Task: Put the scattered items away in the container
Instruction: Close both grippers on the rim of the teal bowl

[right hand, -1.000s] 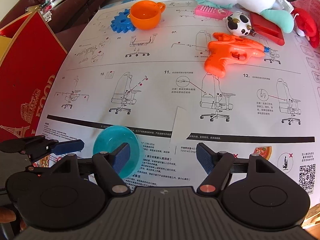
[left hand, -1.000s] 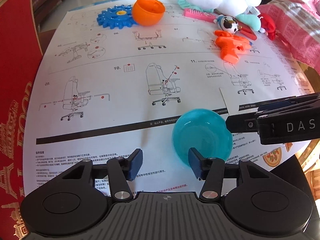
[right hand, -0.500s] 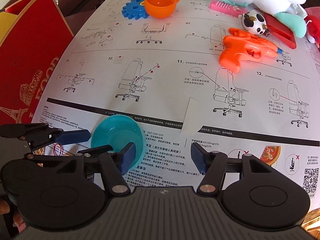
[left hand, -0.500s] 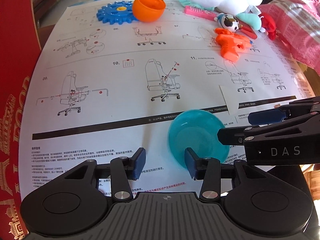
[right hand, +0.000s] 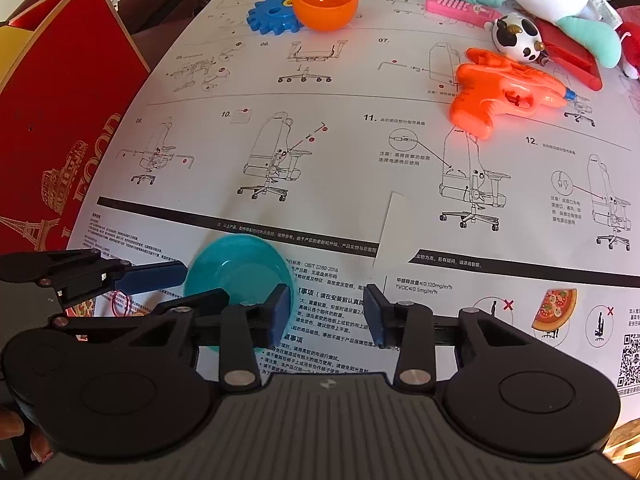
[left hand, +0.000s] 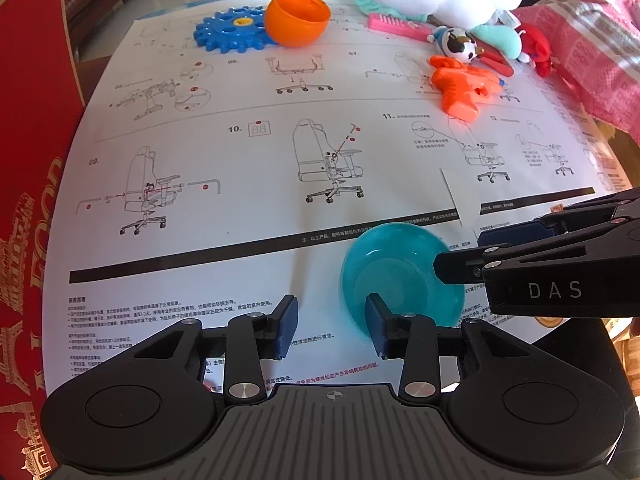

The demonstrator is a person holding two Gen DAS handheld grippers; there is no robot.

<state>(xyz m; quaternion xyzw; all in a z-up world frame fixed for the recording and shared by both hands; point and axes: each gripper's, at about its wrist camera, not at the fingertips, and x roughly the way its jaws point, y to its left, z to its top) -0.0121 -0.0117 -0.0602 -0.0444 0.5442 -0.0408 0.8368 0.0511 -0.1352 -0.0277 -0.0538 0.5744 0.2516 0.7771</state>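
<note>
The tall red printed cardboard box (left hand: 36,200) stands to the left of the left claw (left hand: 332,326), whose jaws are closing with only paper between them. The small translucent teal plastic bowl (left hand: 400,272) sits between the claws, against the left claw's right pad and the right claw's (right hand: 326,312) left pad. The right claw is likewise closing, still ungripped. I'd shift one claw to straddle the rim, then clamp.

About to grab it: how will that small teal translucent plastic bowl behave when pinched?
The teal translucent plastic bowl looks thin and light, so it probably lifts easily. Its glossy curved wall may slip from the pads. Lying tilted on the paper sheet, it could rock or scoot if nudged.
</note>
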